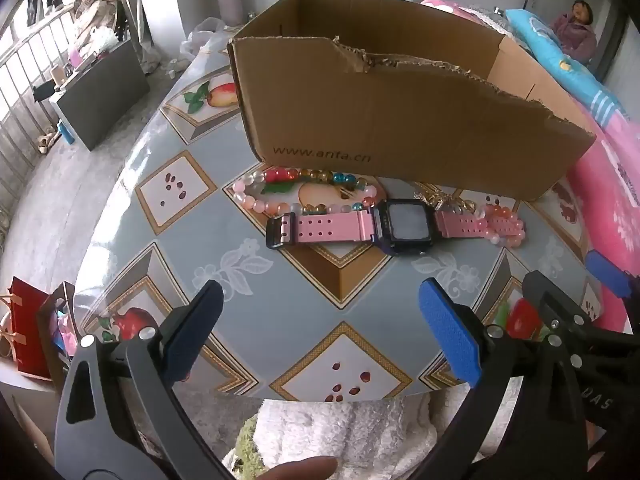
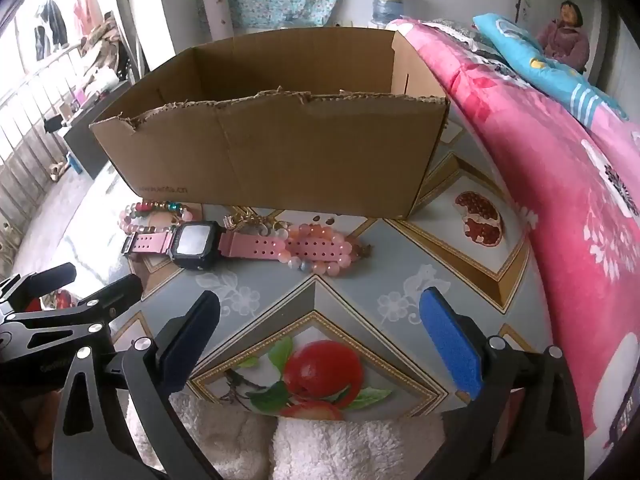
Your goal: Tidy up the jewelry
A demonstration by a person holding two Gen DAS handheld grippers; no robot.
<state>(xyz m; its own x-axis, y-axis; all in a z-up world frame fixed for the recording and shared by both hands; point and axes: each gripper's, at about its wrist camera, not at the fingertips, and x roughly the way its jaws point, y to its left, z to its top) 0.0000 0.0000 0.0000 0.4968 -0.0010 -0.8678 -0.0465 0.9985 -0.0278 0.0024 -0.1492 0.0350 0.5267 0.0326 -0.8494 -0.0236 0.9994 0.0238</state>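
A pink-strapped watch (image 1: pixel 360 229) (image 2: pixel 224 242) with a dark square face lies flat on the table in front of an open cardboard box (image 1: pixel 400 120) (image 2: pixel 280 152). A multicoloured bead bracelet (image 1: pixel 304 192) (image 2: pixel 156 214) rests left of the watch. Peach and pink beads (image 1: pixel 505 225) (image 2: pixel 324 250) lie at its right strap end, and a small gold piece (image 1: pixel 436 199) (image 2: pixel 256 220) sits behind the strap. My left gripper (image 1: pixel 320 328) hangs open over the near table. My right gripper (image 2: pixel 320 332) is open too, nearer the table's right side. Neither touches anything.
The table (image 1: pixel 192 216) (image 2: pixel 460 280) wears a grey cloth with fruit prints. A pink floral quilt (image 2: pixel 560 184) (image 1: pixel 612 208) lies along its right edge. White fluffy fabric (image 1: pixel 340 428) (image 2: pixel 328 444) sits below the near edge. A red bag (image 1: pixel 28 332) stands on the floor at left.
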